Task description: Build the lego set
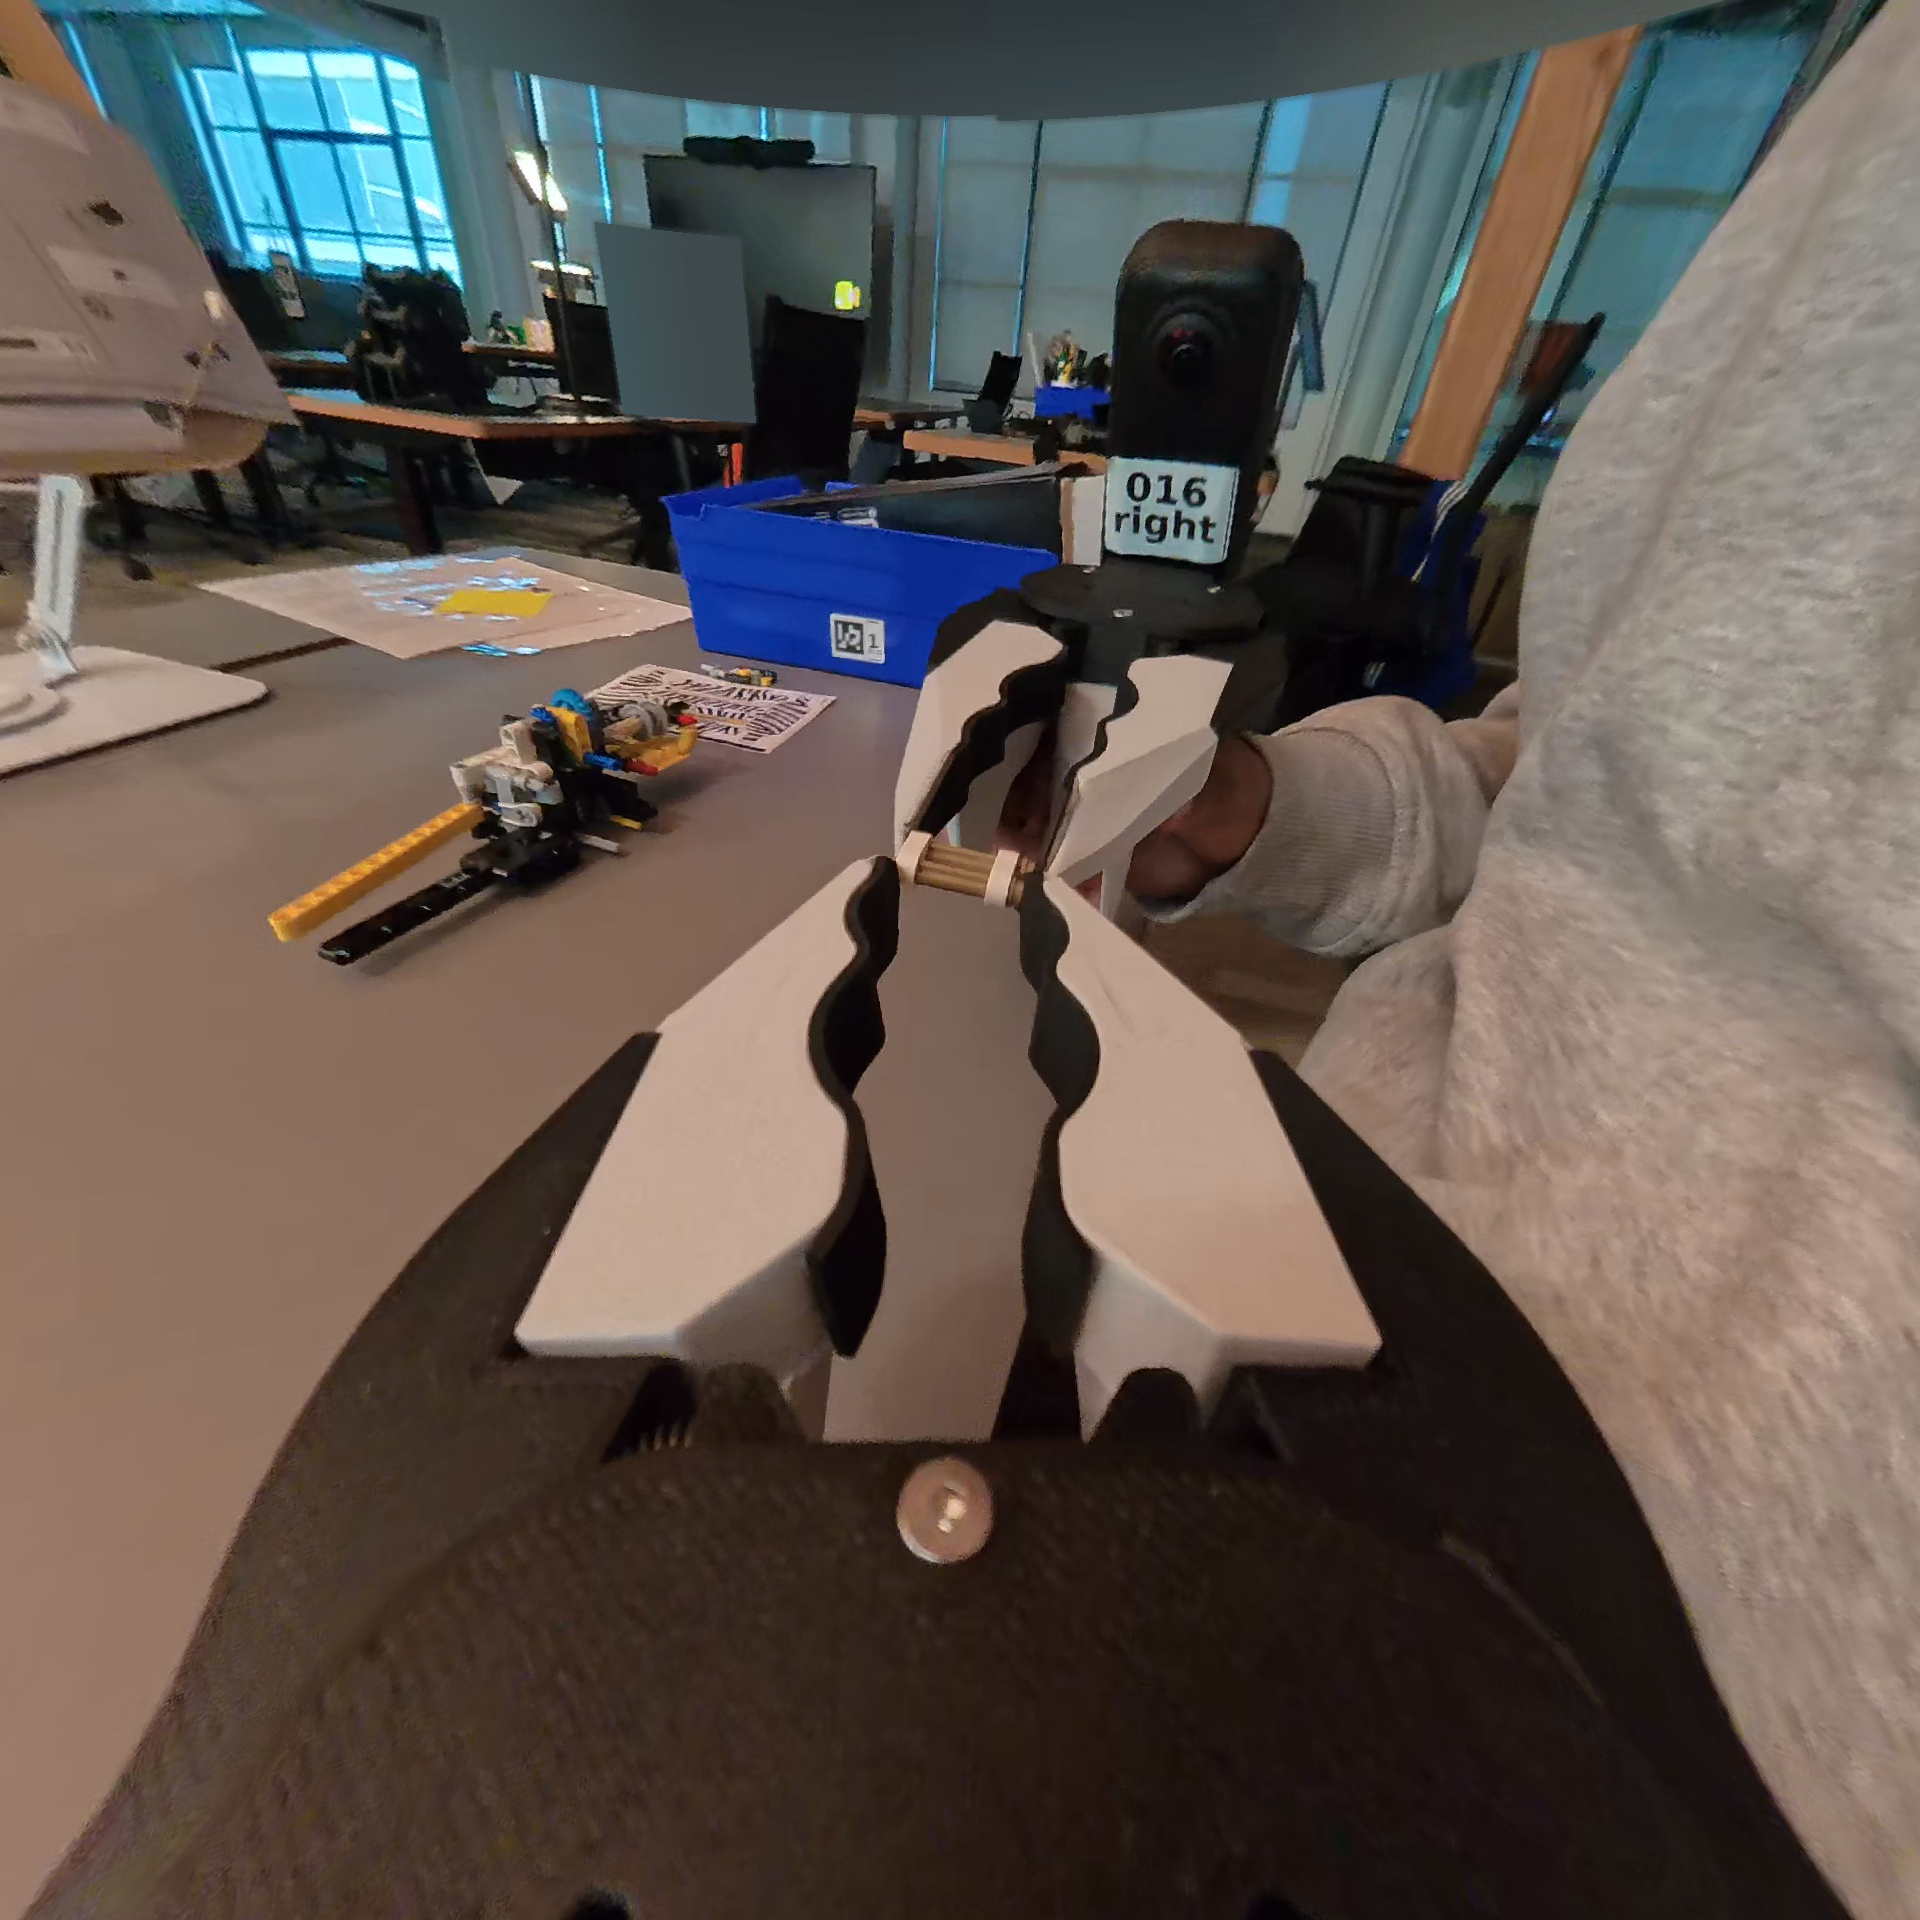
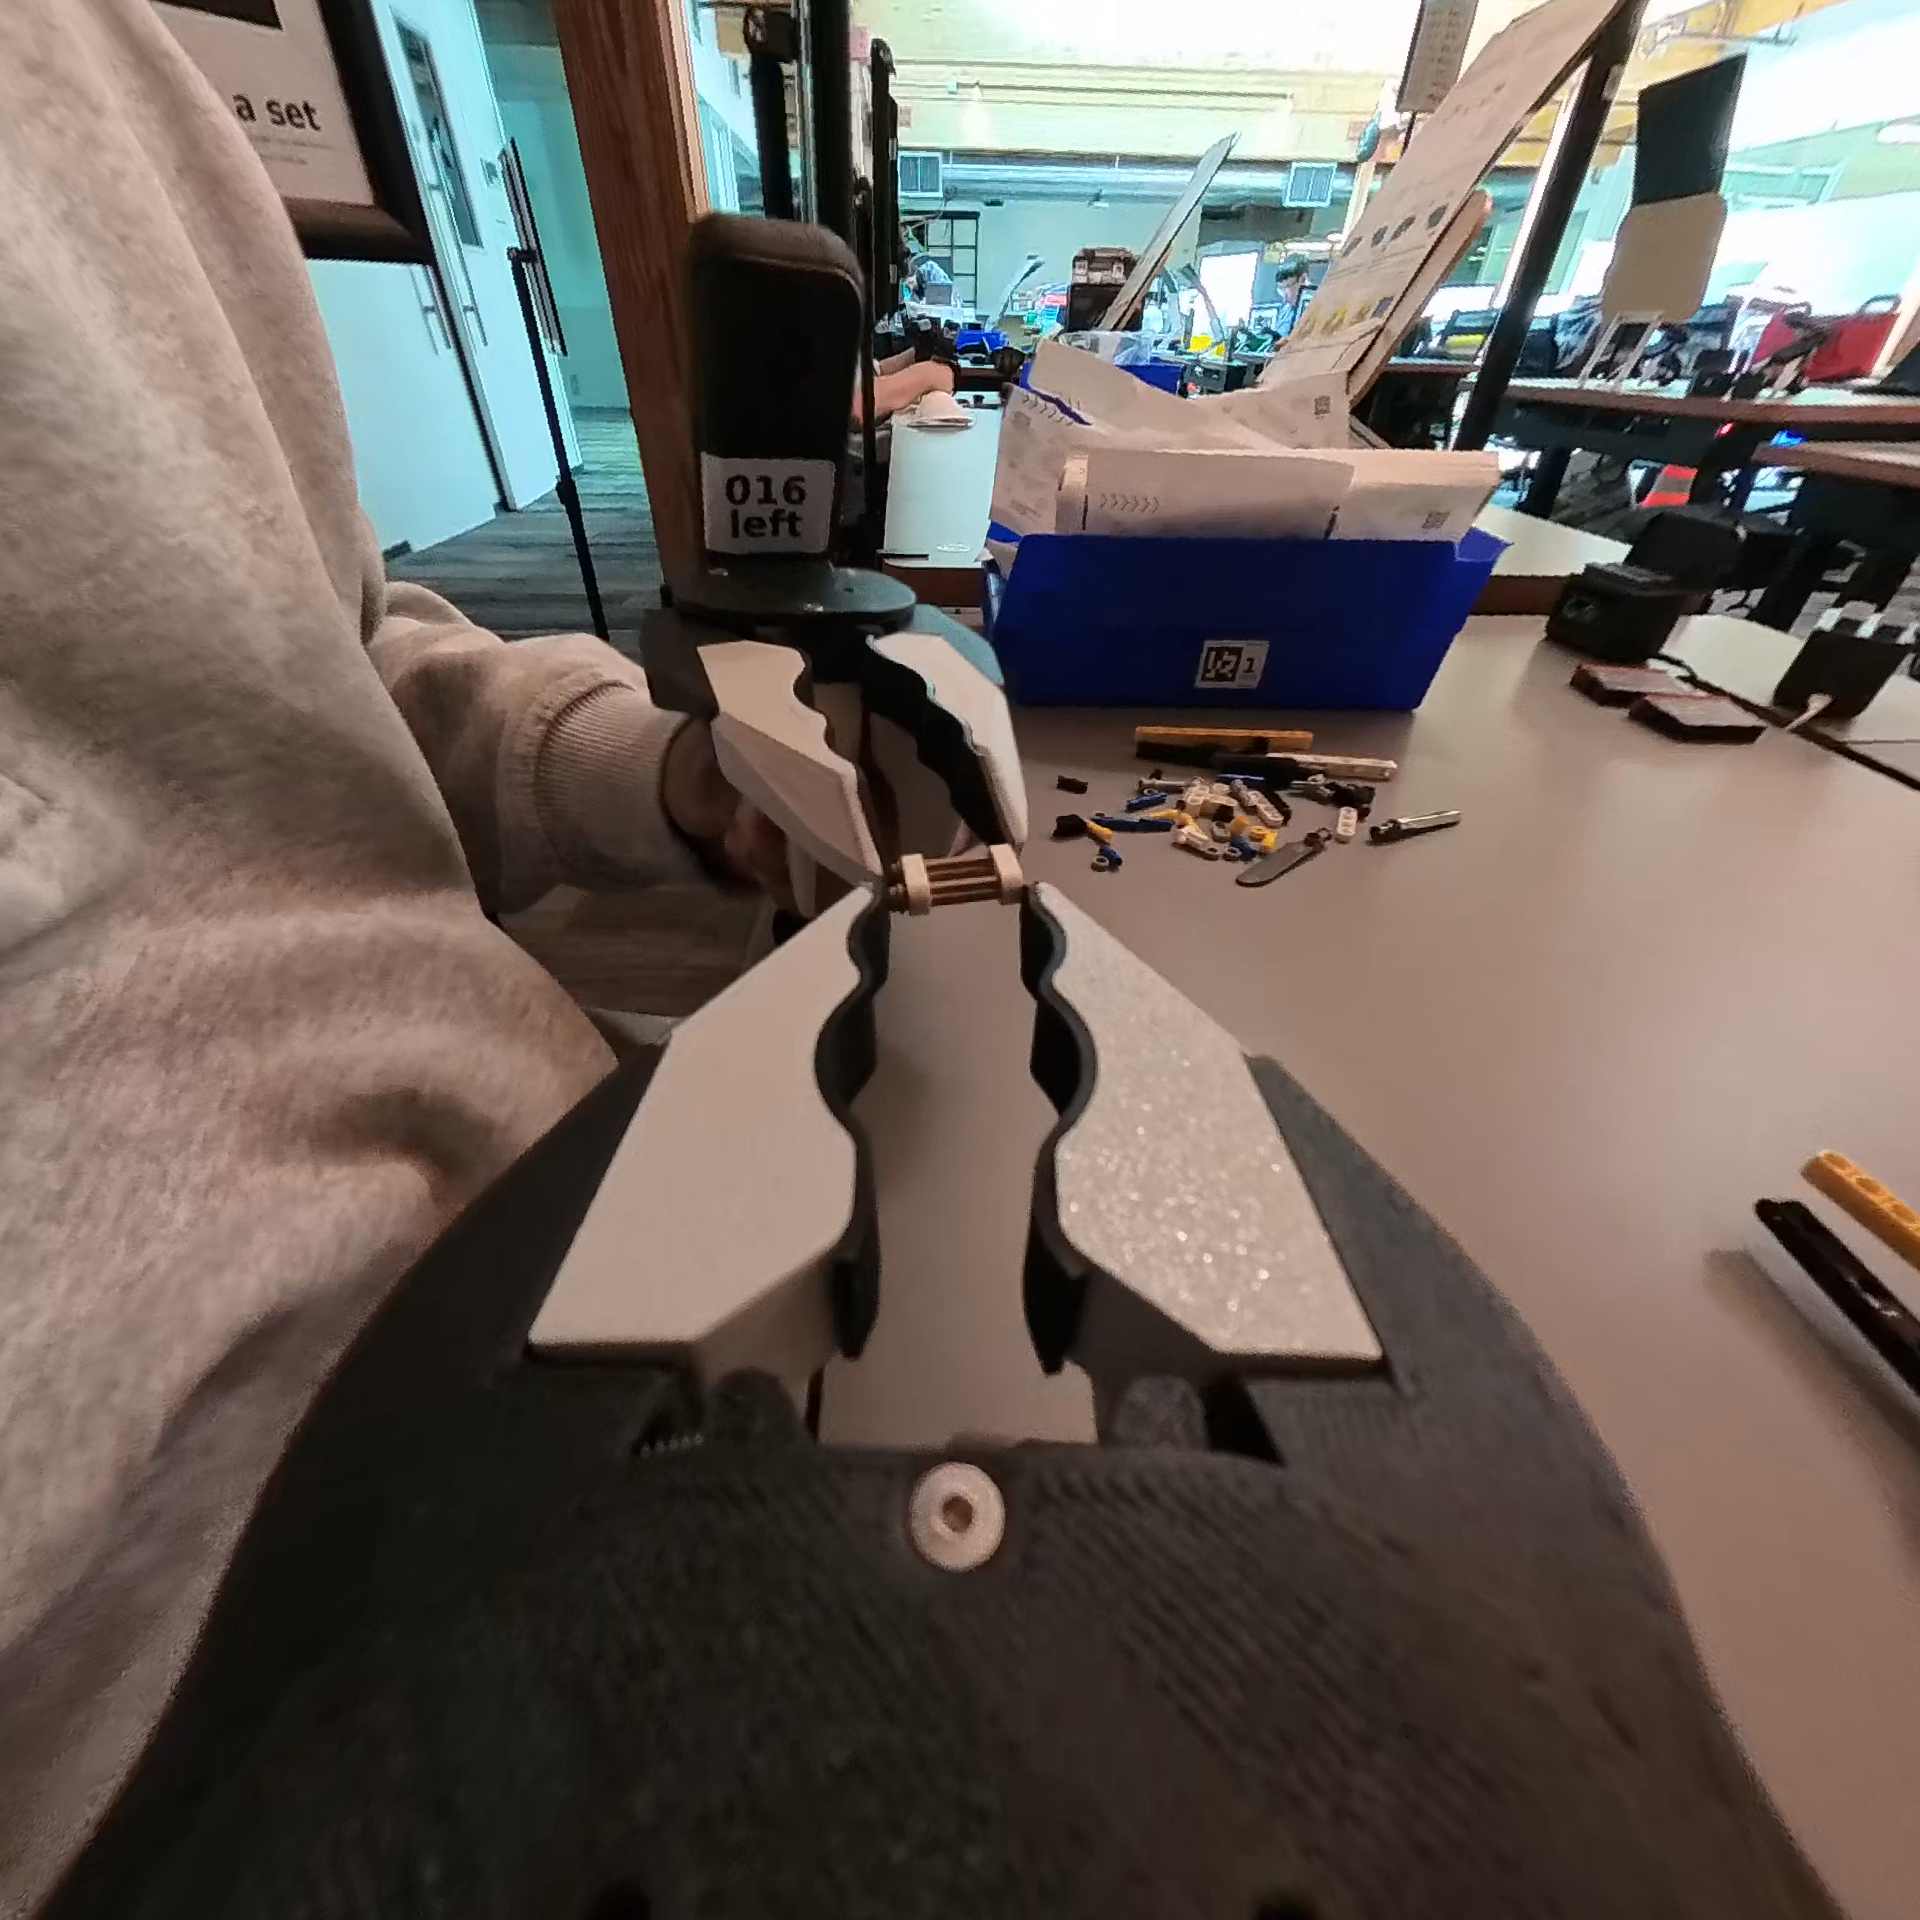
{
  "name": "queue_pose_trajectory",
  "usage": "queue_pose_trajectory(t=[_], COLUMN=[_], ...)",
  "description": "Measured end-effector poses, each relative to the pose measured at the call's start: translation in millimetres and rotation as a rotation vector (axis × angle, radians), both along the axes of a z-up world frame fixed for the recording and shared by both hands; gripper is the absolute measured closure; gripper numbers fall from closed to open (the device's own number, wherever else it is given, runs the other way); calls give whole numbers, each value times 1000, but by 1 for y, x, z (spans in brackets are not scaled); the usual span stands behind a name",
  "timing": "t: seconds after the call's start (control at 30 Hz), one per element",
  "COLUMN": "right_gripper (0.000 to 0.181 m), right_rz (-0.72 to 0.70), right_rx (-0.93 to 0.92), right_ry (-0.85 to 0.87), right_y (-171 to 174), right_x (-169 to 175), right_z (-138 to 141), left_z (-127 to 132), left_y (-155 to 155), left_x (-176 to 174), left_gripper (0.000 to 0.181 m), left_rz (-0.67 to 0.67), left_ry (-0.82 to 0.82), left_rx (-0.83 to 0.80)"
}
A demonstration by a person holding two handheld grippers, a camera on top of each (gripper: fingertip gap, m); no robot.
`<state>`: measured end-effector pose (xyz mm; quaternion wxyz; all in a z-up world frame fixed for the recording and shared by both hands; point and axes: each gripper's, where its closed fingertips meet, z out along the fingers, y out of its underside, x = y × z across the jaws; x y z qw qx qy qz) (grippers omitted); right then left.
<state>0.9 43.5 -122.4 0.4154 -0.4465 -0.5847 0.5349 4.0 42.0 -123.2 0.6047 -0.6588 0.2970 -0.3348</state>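
Office desk (image 2: 1455,1039) carried loose Technic parts (image 2: 1226,805). Left gripper (image 1: 961,871) and right gripper (image 2: 954,878) both pinched one tan ribbed connector (image 1: 958,868). Sub-assembly step; next, carry it to the model (image 1: 561,769).

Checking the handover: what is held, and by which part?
A small tan-and-white lego piece, pinched across its two white end caps by the left claw and right claw.

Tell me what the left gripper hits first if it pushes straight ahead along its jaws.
The left gripper already has the tan axle piece at its tips; right behind that is the right gripper, pointing back at it. Depth is hard to judge.
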Motion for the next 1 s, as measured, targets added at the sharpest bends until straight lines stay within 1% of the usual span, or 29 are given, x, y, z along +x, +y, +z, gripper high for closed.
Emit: queue_pose_trajectory(t=[0.1, 0.33, 0.73, 0.87, 1.0], right_gripper=[157, 157, 158, 161, 156], right_rz=[-3, -18, -1, 12, 44], right_rx=[43, 115, 113, 101, 71], right_ry=[9, 42, 77, 84, 87], right_y=[-1, -3, -3, -2, -5], right_x=[1, 1, 3, 6, 7], right_z=[0, 3, 10, 13, 15], left_z=[0, 2, 7, 8, 7], left_y=[-1, -2, -2, -2, -3], left_x=[2, 3, 4, 4, 6], left_gripper=[158, 159, 159, 159, 159], left_rz=[10, 9, -2, -12, -20], left_ry=[45, 44, -11, -29, -27], left_rx=[32, 45, 36, 27, 23])
